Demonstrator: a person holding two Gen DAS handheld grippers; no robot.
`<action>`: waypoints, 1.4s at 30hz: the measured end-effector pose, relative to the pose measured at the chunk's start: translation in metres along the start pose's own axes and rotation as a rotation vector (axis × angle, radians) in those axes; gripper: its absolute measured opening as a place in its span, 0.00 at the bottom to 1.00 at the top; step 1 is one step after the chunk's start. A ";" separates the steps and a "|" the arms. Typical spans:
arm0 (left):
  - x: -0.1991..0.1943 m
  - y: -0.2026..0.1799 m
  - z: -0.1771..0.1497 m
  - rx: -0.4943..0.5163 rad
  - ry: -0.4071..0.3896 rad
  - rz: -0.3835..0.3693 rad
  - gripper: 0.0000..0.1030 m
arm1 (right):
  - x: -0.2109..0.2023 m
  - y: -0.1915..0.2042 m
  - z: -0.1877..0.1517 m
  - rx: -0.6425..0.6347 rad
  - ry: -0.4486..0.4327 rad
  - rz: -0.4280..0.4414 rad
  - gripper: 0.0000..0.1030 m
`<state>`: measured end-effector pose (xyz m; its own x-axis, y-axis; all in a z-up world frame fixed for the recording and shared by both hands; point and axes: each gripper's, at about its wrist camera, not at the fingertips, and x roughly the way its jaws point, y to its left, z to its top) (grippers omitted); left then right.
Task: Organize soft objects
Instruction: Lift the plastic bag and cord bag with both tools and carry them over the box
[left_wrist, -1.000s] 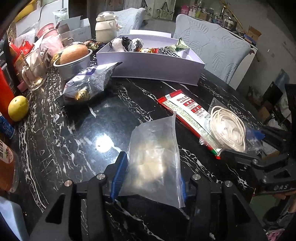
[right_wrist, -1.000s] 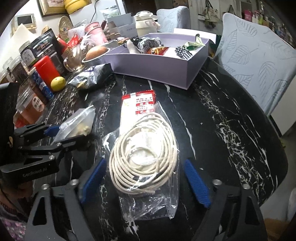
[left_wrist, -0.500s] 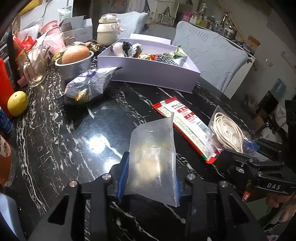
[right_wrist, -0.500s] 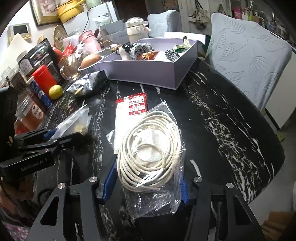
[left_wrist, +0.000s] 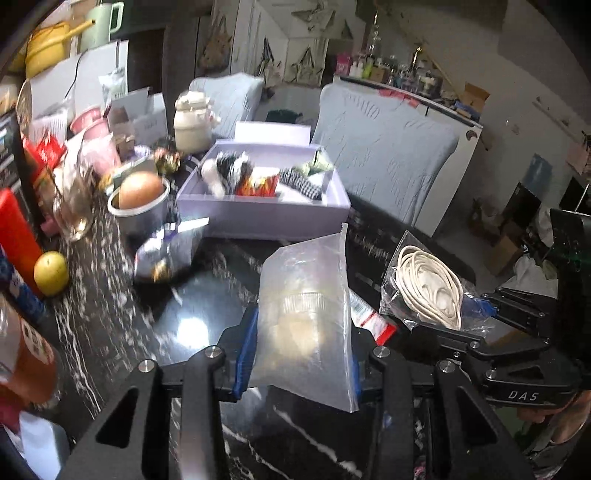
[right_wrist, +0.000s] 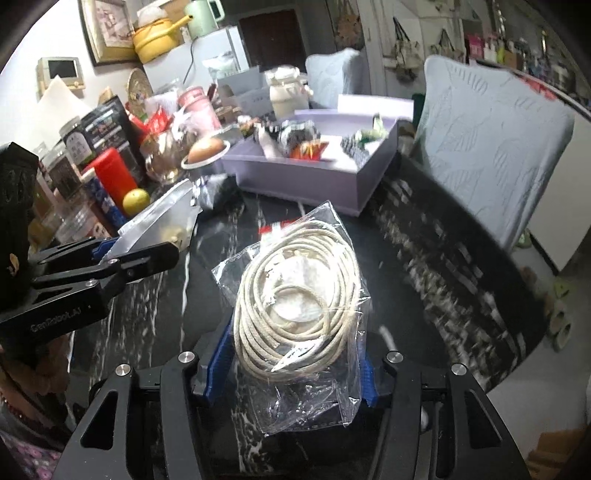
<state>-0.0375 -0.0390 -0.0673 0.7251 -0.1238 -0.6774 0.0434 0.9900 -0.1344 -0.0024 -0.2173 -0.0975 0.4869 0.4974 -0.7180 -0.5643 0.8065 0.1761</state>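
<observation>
My left gripper (left_wrist: 299, 354) is shut on a clear plastic bag (left_wrist: 306, 314) with a pale soft lump inside, and holds it tilted up above the black marble table (left_wrist: 192, 325). It also shows in the right wrist view (right_wrist: 162, 225). My right gripper (right_wrist: 291, 365) is shut on a clear bag of coiled white rope (right_wrist: 295, 291), lifted off the table; the rope bag shows in the left wrist view (left_wrist: 428, 291). A lilac open box (left_wrist: 258, 214) holding several soft items stands at the far side, also in the right wrist view (right_wrist: 306, 177).
A red-and-white packet (left_wrist: 369, 317) lies on the table between the grippers. A crumpled snack bag (left_wrist: 166, 251), a metal bowl with a bun (left_wrist: 140, 199), a yellow fruit (left_wrist: 51, 273), a red can (right_wrist: 114, 177) and jars crowd the left. Pale blue chairs (right_wrist: 491, 147) stand behind.
Both grippers have closed on their bags and lifted them off the table, tilting upward. The red-and-white packet stayed on the table.
</observation>
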 end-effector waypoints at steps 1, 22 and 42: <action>-0.002 -0.001 0.004 0.005 -0.010 -0.001 0.38 | -0.003 0.000 0.004 -0.005 -0.010 -0.002 0.54; -0.015 -0.006 0.110 0.080 -0.217 0.006 0.38 | -0.038 -0.006 0.106 -0.085 -0.181 0.019 0.54; 0.054 0.002 0.202 0.128 -0.296 0.006 0.38 | 0.004 -0.054 0.194 -0.068 -0.240 -0.031 0.54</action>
<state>0.1409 -0.0297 0.0416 0.8931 -0.1115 -0.4358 0.1110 0.9935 -0.0267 0.1592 -0.1976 0.0208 0.6447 0.5410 -0.5401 -0.5862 0.8034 0.1050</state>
